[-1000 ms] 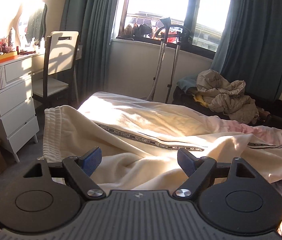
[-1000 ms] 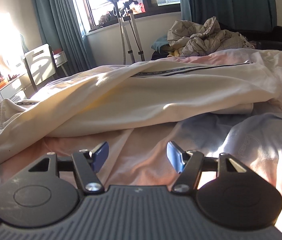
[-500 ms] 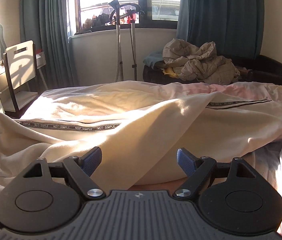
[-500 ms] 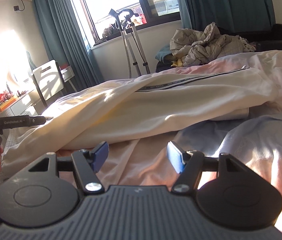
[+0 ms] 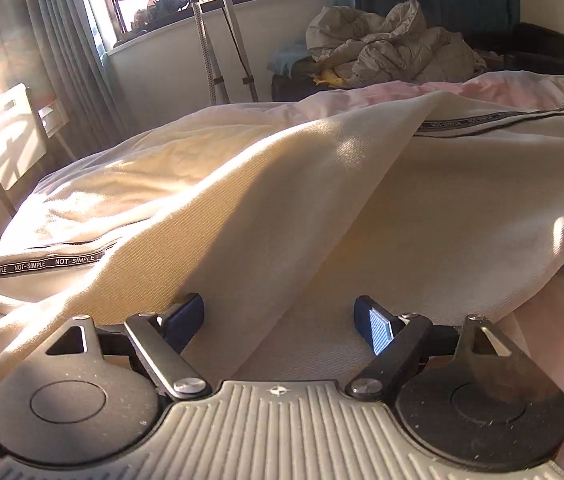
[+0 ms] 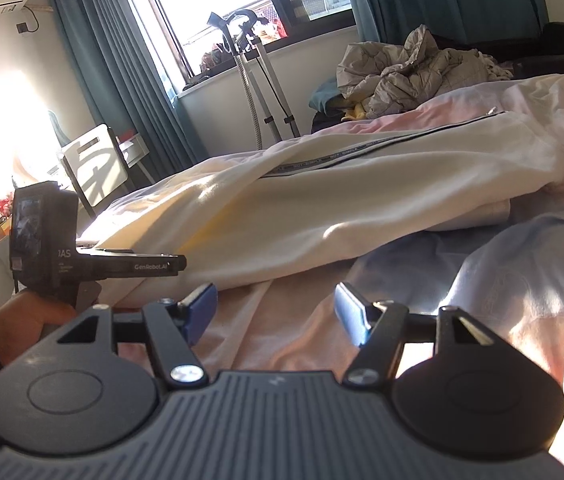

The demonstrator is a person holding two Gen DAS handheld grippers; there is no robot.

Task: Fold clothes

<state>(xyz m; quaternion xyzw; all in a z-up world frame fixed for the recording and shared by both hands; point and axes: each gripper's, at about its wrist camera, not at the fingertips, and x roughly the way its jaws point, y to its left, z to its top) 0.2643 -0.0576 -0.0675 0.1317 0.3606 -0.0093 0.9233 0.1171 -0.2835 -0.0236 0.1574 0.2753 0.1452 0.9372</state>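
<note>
Left gripper (image 5: 279, 316) is hovering released over cream trousers (image 5: 322, 208) filling the frame's centre on the bed (image 6: 282, 320). Right gripper (image 6: 275, 312) is hanging released lower centre, short of the cloth. Reaching seems underway; next, likely pinching an edge.

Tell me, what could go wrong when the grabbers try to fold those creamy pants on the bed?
The left gripper is open over a thick bunched fold of the pants, so it might pinch several layers and fold them crooked. The right gripper is open above the pink sheet, not the pants, so closing here might grab bedding instead.
</note>
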